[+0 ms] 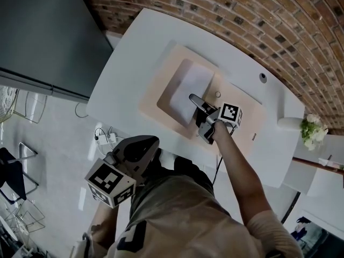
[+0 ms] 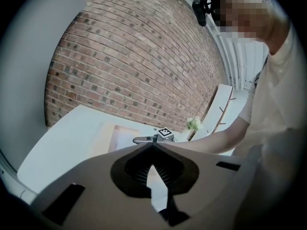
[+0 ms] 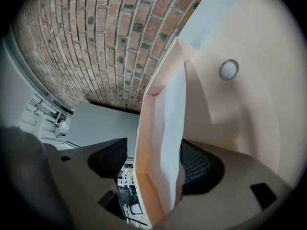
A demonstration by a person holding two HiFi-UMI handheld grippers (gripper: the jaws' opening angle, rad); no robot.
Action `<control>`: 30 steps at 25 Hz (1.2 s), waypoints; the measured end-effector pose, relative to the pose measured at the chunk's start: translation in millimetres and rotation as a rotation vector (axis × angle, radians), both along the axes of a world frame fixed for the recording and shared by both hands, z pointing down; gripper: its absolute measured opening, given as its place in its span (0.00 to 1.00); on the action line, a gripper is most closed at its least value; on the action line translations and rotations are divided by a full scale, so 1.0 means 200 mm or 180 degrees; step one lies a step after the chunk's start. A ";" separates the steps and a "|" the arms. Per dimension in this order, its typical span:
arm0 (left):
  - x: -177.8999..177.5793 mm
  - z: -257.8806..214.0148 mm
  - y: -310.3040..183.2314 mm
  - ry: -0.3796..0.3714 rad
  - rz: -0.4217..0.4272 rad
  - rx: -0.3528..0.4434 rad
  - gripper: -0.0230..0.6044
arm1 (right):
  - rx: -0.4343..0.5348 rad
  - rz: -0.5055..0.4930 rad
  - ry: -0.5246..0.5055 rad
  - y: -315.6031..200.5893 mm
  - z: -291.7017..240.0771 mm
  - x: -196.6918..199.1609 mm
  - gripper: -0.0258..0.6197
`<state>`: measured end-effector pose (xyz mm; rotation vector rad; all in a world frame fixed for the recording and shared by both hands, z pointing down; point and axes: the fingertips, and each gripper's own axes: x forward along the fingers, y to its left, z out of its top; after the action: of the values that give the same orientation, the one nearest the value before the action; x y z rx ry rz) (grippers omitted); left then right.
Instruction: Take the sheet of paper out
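A peach folder (image 1: 161, 74) lies open on the white table (image 1: 129, 52), with a white sheet of paper (image 1: 191, 85) in its pocket. My right gripper (image 1: 192, 97) reaches onto the sheet's near edge. In the right gripper view the sheet (image 3: 172, 114) and the folder's raised peach edge (image 3: 144, 143) stand between the jaws of the right gripper (image 3: 153, 162). The right pad touches the sheet, and a gap shows beside the left pad. My left gripper (image 1: 148, 141) hangs off the table by my body, and the left gripper (image 2: 152, 147) holds nothing, its jaws together.
A round snap (image 3: 229, 69) sits on the folder's flap. A small round fitting (image 1: 263, 77) is set in the table near the brick wall. A pot of flowers (image 1: 310, 129) stands off to the right. A dark panel (image 1: 43, 31) lies left, with a power strip (image 1: 105, 137) on the floor.
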<state>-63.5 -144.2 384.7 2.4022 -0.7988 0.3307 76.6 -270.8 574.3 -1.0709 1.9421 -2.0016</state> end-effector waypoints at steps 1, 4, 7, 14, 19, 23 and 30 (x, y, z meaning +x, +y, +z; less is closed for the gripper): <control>0.00 0.00 0.00 -0.0007 -0.0003 -0.0004 0.06 | 0.0012 -0.0019 -0.0003 0.00 0.00 0.00 0.59; 0.00 0.01 -0.01 -0.0025 0.0013 -0.0010 0.06 | -0.0040 -0.0089 0.0079 -0.02 0.04 0.00 0.59; 0.01 0.01 -0.01 -0.0026 0.0023 -0.0005 0.06 | -0.0104 -0.0094 0.0155 -0.03 0.07 -0.01 0.53; -0.01 0.00 -0.02 -0.0062 -0.0002 -0.0026 0.06 | -0.0208 -0.0009 0.0366 -0.04 0.13 0.03 0.35; -0.01 -0.01 -0.04 -0.0053 -0.0019 0.0002 0.06 | -0.0283 0.0037 0.0628 -0.06 0.17 0.08 0.14; -0.04 0.00 -0.04 -0.0068 -0.0043 0.0001 0.06 | -0.0331 0.0035 0.0760 -0.04 0.20 0.09 0.08; -0.07 -0.03 -0.05 -0.0070 -0.0051 0.0062 0.06 | -0.0288 0.0060 0.0831 -0.04 0.19 0.09 0.08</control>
<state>-77.0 -154.7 379.6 2.4131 -0.8342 0.3450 95.2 -279.6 611.9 -1.4313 1.9657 -2.0452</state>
